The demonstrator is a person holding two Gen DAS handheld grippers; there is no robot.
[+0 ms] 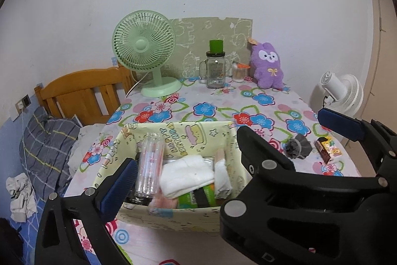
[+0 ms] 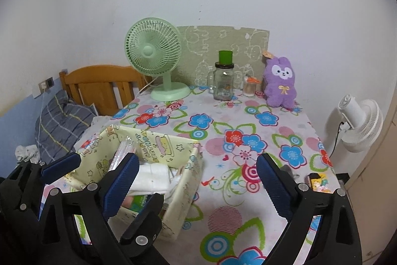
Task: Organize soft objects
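Observation:
A pale yellow printed box (image 1: 173,217) stands on the floral table at the near left. Inside it lie a folded white cloth (image 1: 186,173), a clear plastic bottle (image 1: 148,165), green packs and a wrapped white bundle. A purple plush bunny (image 1: 268,65) sits upright at the back right against the wall. My left gripper (image 1: 191,160) hovers open over the box; its right finger is hidden behind my right gripper's black finger. My right gripper (image 2: 197,160) is open beside it, above the box's right wall (image 2: 191,178) and the cloth-covered table. Neither holds anything.
A green desk fan (image 1: 146,54), a glass jar with a green lid (image 1: 215,68) and a small toothpick jar (image 1: 239,72) line the back. A black object (image 1: 297,145) and a small colourful box (image 1: 327,149) lie near the right edge. A white fan (image 2: 359,121) stands right, a bed left.

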